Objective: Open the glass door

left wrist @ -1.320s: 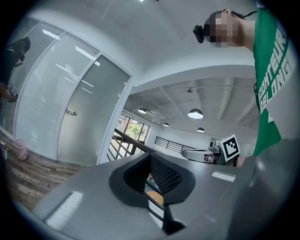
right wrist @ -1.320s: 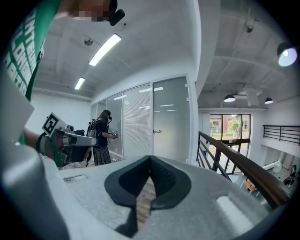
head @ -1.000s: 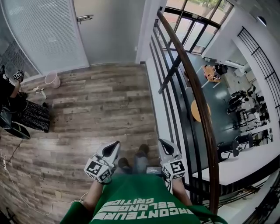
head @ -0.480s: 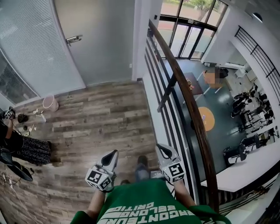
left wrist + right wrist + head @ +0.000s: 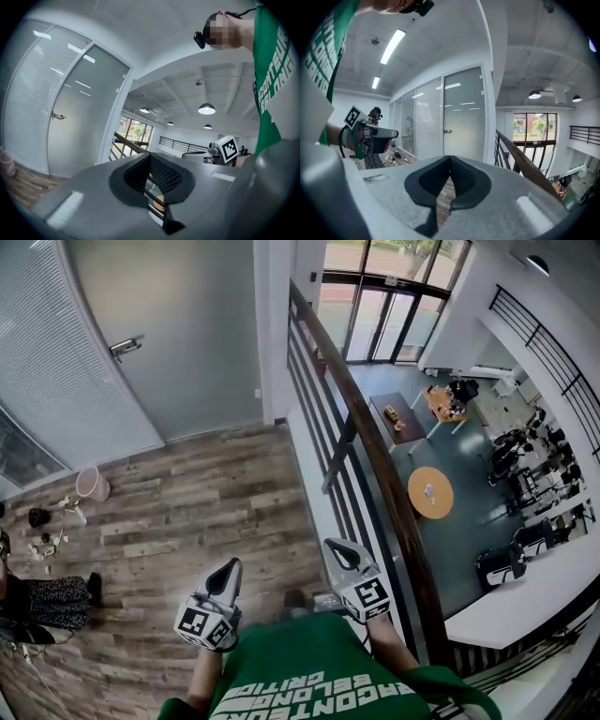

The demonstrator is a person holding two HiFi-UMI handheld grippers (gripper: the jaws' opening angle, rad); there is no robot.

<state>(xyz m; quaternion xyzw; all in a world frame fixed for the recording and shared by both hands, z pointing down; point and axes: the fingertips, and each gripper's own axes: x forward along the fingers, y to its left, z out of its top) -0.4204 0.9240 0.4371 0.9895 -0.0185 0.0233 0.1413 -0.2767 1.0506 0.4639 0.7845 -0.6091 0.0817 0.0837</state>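
The frosted glass door (image 5: pixel 164 352) stands shut at the far end of the wooden floor, its metal lever handle (image 5: pixel 125 346) on its left side. My left gripper (image 5: pixel 228 570) and right gripper (image 5: pixel 335 550) are held close to my chest, far short of the door. Both point forward, shut, with nothing in them. In the left gripper view the door (image 5: pixel 79 117) and handle (image 5: pixel 57 115) lie ahead to the left of the shut left gripper (image 5: pixel 150 155). The right gripper view shows the door (image 5: pixel 464 117) and handle (image 5: pixel 448 131) straight beyond the shut right gripper (image 5: pixel 450 159).
A dark railing with a wooden handrail (image 5: pixel 375 446) runs along my right, over a drop to a lower floor with tables. A pink bin (image 5: pixel 91 482) and small floor items (image 5: pixel 42 521) sit by the blinds wall at left. A seated person (image 5: pixel 42 601) is at the left edge.
The door, handle and bin have slid down and left in the head view, so I am nearer the door. Both grippers stay shut in front of my chest.
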